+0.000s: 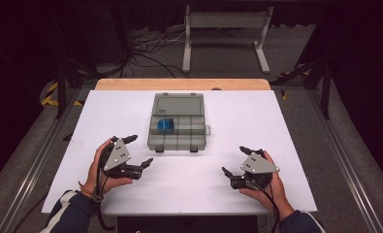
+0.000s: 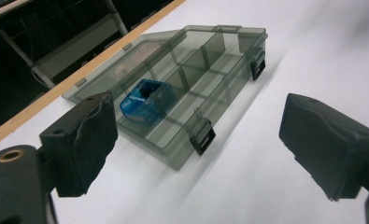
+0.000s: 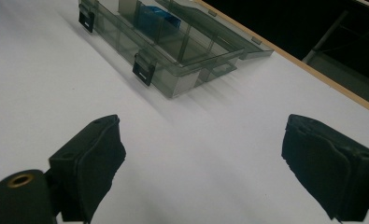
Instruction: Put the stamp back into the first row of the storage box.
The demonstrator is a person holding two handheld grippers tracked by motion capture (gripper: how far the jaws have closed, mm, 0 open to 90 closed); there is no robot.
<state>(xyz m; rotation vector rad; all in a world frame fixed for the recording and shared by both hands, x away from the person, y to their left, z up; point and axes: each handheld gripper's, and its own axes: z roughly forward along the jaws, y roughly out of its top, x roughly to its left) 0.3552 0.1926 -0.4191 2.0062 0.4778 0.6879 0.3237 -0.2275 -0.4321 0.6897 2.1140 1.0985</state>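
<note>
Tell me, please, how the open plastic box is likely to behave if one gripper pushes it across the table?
The plastic box looks thin-walled and nearly empty, holding one blue item, so it is probably light and slides easily on the smooth white table. Its lid lies open flat behind, so an off-centre push may swivel it.

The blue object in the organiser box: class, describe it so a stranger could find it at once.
On the white table lies an open, smoky-grey compartment box. In its far-left compartment sits a small translucent blue case; it is the sole coloured item, and the other compartments look empty.
</note>
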